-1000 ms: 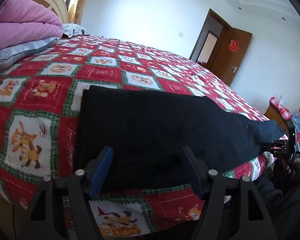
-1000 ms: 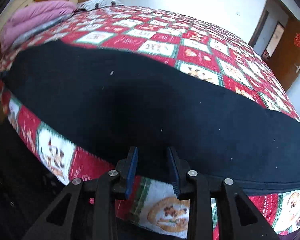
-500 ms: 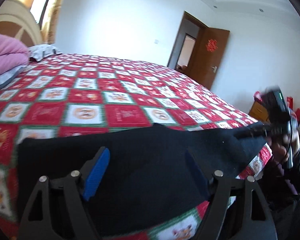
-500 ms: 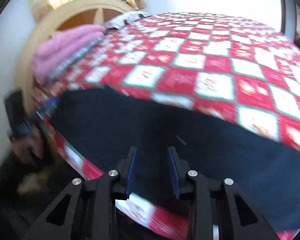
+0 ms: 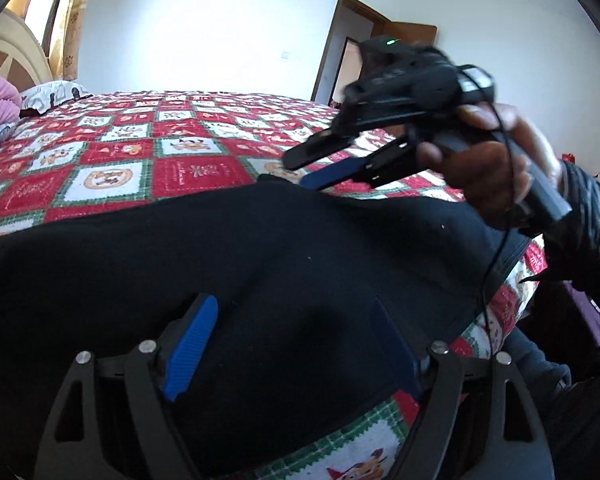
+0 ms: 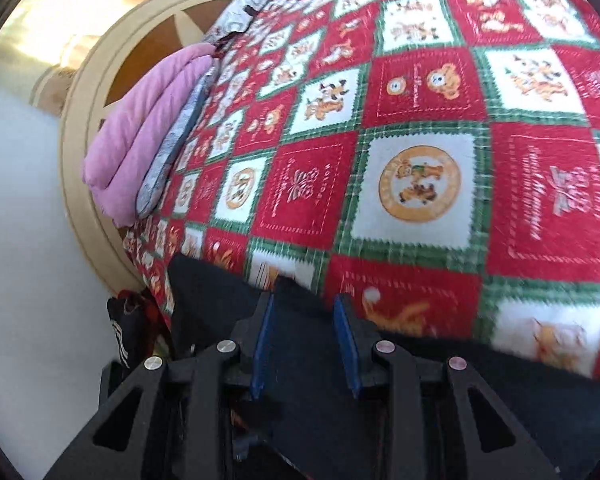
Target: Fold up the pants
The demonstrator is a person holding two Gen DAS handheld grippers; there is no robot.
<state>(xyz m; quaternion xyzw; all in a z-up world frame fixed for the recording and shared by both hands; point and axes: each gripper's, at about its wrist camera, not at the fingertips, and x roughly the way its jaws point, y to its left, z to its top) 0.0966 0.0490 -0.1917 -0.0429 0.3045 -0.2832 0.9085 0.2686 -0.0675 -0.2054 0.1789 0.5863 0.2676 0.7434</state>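
Observation:
The black pants [image 5: 260, 264] lie folded over on the red patterned bedspread [image 5: 172, 160]. My left gripper [image 5: 292, 312] is open, its blue pads spread wide just above the near part of the pants. My right gripper [image 5: 300, 172] shows in the left wrist view, held in a hand above the pants' far edge, its fingers a little apart. In the right wrist view, the right gripper [image 6: 305, 300] has a gap between its blue pads, and the black cloth [image 6: 308, 364] lies under and between them; I cannot tell whether it grips the cloth.
A pink quilt [image 6: 140, 132] and grey pillow [image 6: 180, 136] lie by the wooden headboard [image 6: 100, 92]. A brown door [image 5: 364, 64] stands open in the far wall. The bed's near edge runs under my left gripper. Dark items [image 6: 128, 328] sit beside the bed.
My right gripper has swung leftwards across the bed, carrying the pants' end over the rest. The left gripper has stayed open and moved closer over the cloth.

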